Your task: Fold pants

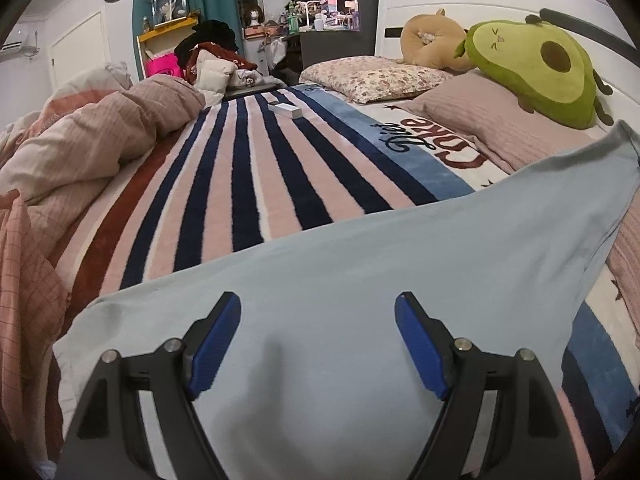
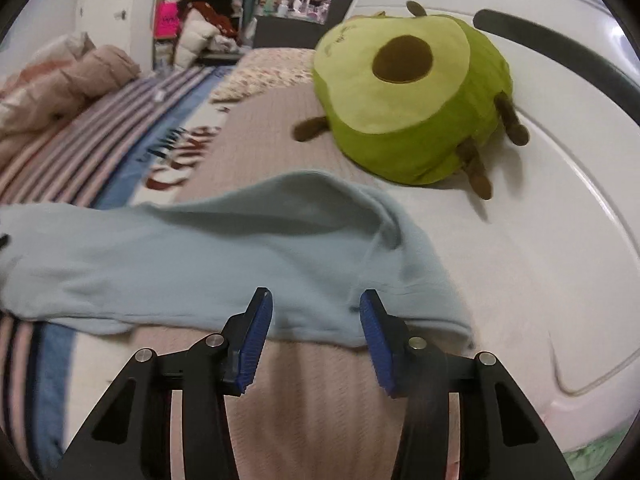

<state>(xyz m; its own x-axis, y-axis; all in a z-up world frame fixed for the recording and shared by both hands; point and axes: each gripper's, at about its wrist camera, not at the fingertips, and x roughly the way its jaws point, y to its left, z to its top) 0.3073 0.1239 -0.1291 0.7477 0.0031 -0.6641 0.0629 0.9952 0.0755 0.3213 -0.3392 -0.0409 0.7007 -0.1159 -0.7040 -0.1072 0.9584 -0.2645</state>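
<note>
Left claw (image 1: 318, 308) spread wide above the pants (image 1: 360, 280); right claw (image 2: 316, 304) half-spread, holding nothing

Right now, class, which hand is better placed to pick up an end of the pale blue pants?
Right: its gripper sits at the pants' edge; the left gripper is over the flat middle.

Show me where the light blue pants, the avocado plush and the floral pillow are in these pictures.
light blue pants (image 1: 340, 264): left wrist view, middle of the spread fabric.
avocado plush (image 2: 396, 92): right wrist view, pale face beside the brown pit.
floral pillow (image 1: 372, 78): left wrist view, centre of its top.
</note>
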